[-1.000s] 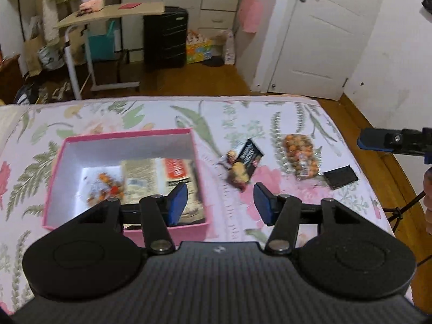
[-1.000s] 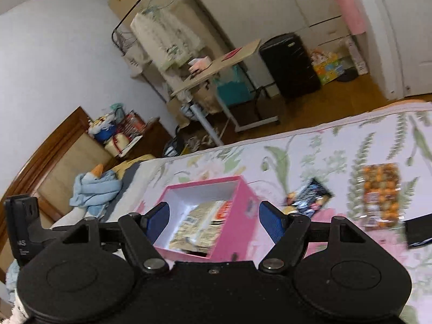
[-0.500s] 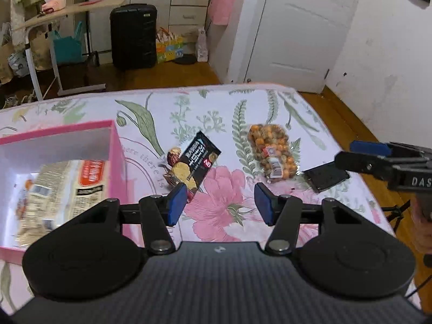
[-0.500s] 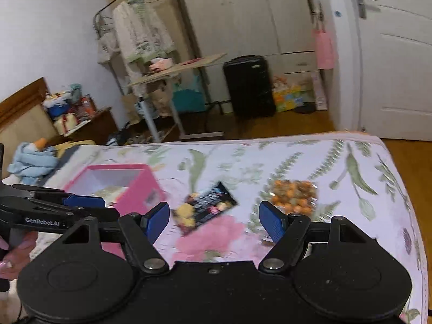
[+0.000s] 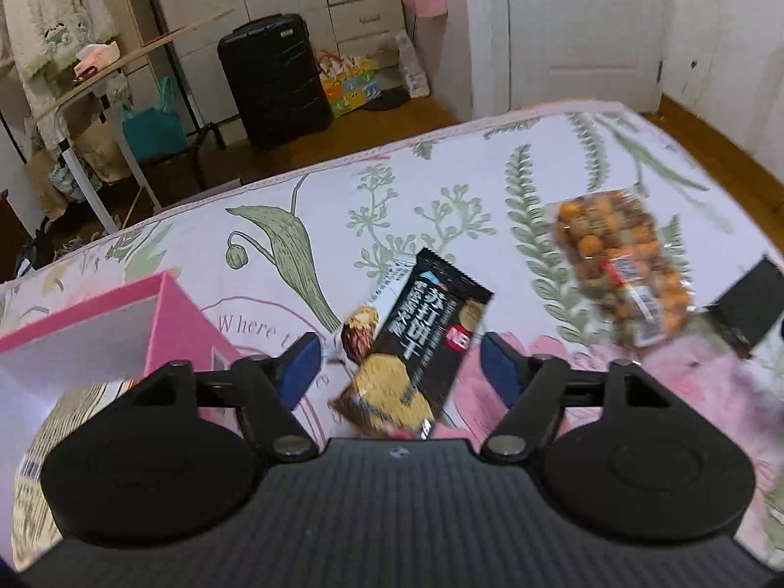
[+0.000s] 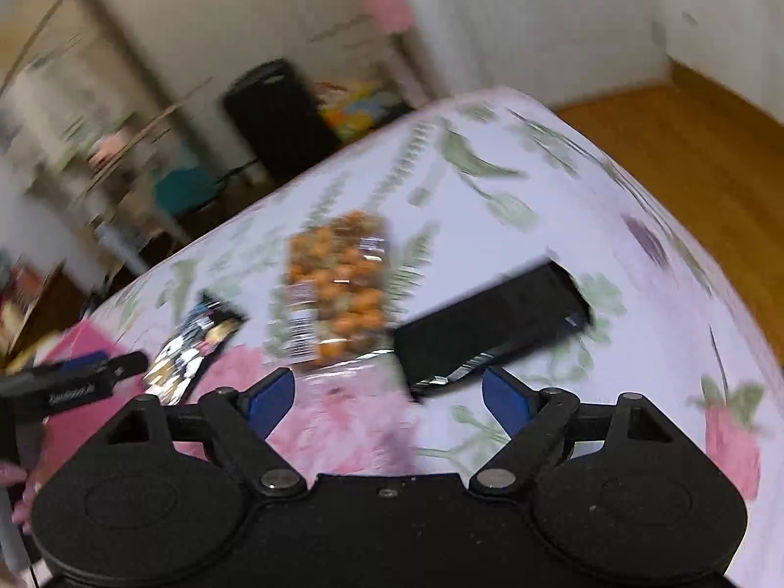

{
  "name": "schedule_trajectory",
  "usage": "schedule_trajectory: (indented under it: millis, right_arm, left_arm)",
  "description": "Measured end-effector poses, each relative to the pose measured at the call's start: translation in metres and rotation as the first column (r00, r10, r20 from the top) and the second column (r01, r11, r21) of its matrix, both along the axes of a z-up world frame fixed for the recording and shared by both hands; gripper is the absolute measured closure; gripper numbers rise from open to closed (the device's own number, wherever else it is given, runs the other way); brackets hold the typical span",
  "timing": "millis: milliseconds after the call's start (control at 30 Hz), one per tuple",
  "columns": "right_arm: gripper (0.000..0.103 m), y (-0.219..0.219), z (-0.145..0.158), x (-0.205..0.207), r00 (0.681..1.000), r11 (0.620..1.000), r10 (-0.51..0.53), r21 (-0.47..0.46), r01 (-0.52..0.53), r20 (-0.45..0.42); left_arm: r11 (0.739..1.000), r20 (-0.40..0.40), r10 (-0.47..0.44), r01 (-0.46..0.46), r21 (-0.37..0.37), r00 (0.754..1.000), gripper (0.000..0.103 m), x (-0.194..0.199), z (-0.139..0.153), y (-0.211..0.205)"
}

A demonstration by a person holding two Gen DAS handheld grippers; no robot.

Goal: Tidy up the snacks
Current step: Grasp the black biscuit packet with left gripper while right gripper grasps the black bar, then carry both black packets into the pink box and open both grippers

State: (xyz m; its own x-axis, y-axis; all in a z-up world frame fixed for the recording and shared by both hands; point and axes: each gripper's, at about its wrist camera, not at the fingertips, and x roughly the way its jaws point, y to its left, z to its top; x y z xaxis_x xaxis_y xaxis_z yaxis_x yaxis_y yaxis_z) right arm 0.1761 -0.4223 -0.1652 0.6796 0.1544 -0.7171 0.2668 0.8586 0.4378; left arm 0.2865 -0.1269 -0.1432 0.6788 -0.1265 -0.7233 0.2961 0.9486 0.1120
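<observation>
My left gripper (image 5: 399,367) is open, its blue fingers on either side of a black cracker packet (image 5: 416,348) lying on the floral bedspread, not closed on it. The pink box (image 5: 166,313) with snack bags inside is at the left. A clear bag of orange nuts (image 5: 620,264) lies to the right, with a flat black packet (image 5: 745,304) beyond it. My right gripper (image 6: 389,399) is open just above the bedspread, with the flat black packet (image 6: 490,326) and the nut bag (image 6: 338,289) right in front. The left gripper shows at its left (image 6: 98,372).
The bed's far edge drops to a wooden floor (image 5: 382,117). A black suitcase (image 5: 274,78), a folding table (image 5: 98,78) and a white door (image 5: 583,24) stand beyond. The right bed edge (image 6: 686,225) is near the black packet.
My left gripper moved right from over the pink box and down to the black cracker packet. My right gripper swung right and down toward the nut bag and flat black packet.
</observation>
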Motion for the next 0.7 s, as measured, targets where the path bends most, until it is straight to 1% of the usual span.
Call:
schedule_trajectory:
  millis: [67,167,267,333,367,400,433,500,533,600,667,700]
  right_arm:
    - [0.015,-0.004,-0.012,0.006,0.998,0.998,-0.056,0.027,0.057,-0.015]
    - [0.015,-0.009,-0.025,0.017,0.992,0.991,-0.127,0.037,0.127,0.001]
    - [0.015,-0.01,-0.034,0.029,0.984,0.984,-0.18,0.0,0.18,0.002]
    - [0.014,-0.007,-0.036,0.037,0.981,0.979,-0.196,-0.058,0.196,0.003]
    - [0.014,-0.004,-0.036,0.042,0.981,0.977,-0.195,-0.091,0.195,0.005]
    - [0.014,-0.002,-0.037,0.046,0.981,0.974,-0.192,-0.119,0.191,0.008]
    - [0.013,-0.001,-0.038,0.05,0.982,0.972,-0.19,-0.139,0.19,0.015]
    - [0.012,0.002,-0.039,0.054,0.984,0.968,-0.174,-0.177,0.176,0.032]
    - [0.011,0.004,-0.039,0.057,0.988,0.966,-0.152,-0.209,0.155,0.031]
    - [0.014,0.013,-0.04,0.062,0.997,0.946,-0.081,-0.315,0.08,0.011]
    - [0.021,0.023,-0.041,0.06,1.0,0.91,-0.022,-0.414,0.015,-0.013]
    - [0.022,0.026,-0.041,0.056,1.0,0.895,0.003,-0.446,-0.009,-0.014]
  left_arm:
    - [1.0,-0.03,0.029,-0.029,0.004,0.999,0.028,0.014,-0.007,-0.001]
    - [0.996,-0.13,0.085,-0.088,-0.019,0.988,0.028,0.036,-0.019,0.001]
    - [0.992,-0.177,0.11,-0.12,-0.043,0.978,0.028,0.047,-0.031,0.005]
    - [0.992,-0.228,0.101,-0.116,-0.052,0.968,0.029,0.048,-0.036,0.007]
    - [0.992,-0.265,0.085,-0.106,-0.067,0.96,0.03,0.048,-0.038,0.007]
    - [0.992,-0.307,0.064,-0.094,-0.086,0.949,0.033,0.048,-0.041,0.008]
    - [0.991,-0.338,0.052,-0.092,-0.102,0.94,0.04,0.047,-0.043,0.008]
    - [0.988,-0.371,0.041,-0.093,-0.124,0.928,0.045,0.043,-0.046,0.009]
    - [0.987,-0.377,0.038,-0.093,-0.131,0.926,0.046,0.041,-0.046,0.008]
    - [0.988,-0.369,0.043,-0.095,-0.124,0.928,0.046,0.037,-0.046,0.006]
    - [0.991,-0.35,0.045,-0.087,-0.106,0.936,0.046,0.035,-0.045,0.003]
    - [0.992,-0.334,0.05,-0.087,-0.096,0.941,0.043,0.035,-0.046,0.001]
